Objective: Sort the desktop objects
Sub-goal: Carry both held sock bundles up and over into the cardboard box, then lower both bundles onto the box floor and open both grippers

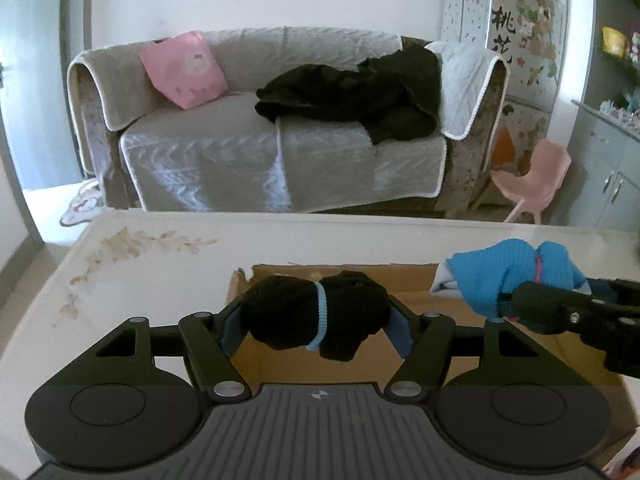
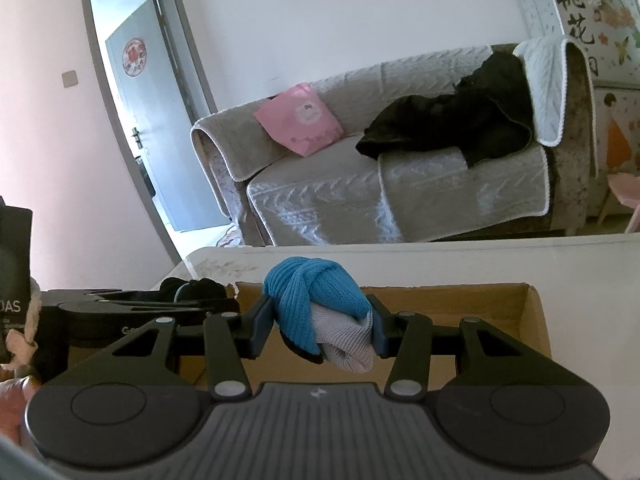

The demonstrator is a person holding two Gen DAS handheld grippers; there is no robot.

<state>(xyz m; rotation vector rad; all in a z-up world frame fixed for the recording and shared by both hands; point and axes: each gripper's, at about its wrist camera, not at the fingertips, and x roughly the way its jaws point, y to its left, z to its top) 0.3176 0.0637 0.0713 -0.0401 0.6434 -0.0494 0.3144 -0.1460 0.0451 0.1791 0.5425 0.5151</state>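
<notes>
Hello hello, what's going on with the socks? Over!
Left gripper shut on black sock bundle. Right gripper shut on blue sock bundle. Both over the cardboard box. Nothing in the way.

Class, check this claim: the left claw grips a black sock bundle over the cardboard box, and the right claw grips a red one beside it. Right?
Not quite. The right claw grips a blue sock bundle, not red; the right wrist view shows it. The left claw does grip the black sock bundle over the cardboard box.
</notes>
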